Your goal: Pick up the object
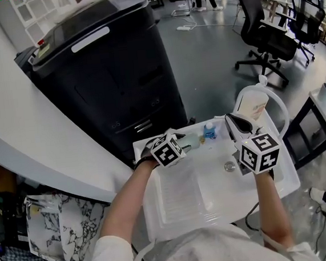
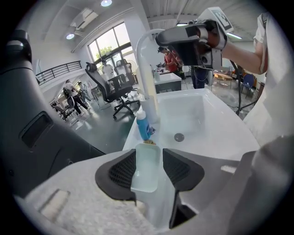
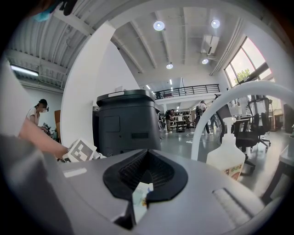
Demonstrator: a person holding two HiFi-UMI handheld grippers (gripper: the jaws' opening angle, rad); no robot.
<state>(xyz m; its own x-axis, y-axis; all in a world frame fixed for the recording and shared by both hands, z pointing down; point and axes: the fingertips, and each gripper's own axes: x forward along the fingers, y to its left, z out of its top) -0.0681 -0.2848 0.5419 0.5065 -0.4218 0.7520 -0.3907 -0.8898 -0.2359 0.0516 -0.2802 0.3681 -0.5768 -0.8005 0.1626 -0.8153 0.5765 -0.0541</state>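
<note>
Left gripper [image 2: 148, 155]: fingers clamped on a pale translucent block [image 2: 146, 170], held at the 11 o'clock corner of the white sink [image 2: 216, 124]. The grasp looks made; lifting clear may remain. Right gripper [image 3: 147, 158], fingers closed, hovers near 2 o'clock.

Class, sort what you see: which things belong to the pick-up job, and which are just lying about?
Job in hand:
left gripper
pale translucent container, clamped between its jaws

Lying about:
blue bottle
white pump bottle
faucet
sink
black machine
office chair
</note>
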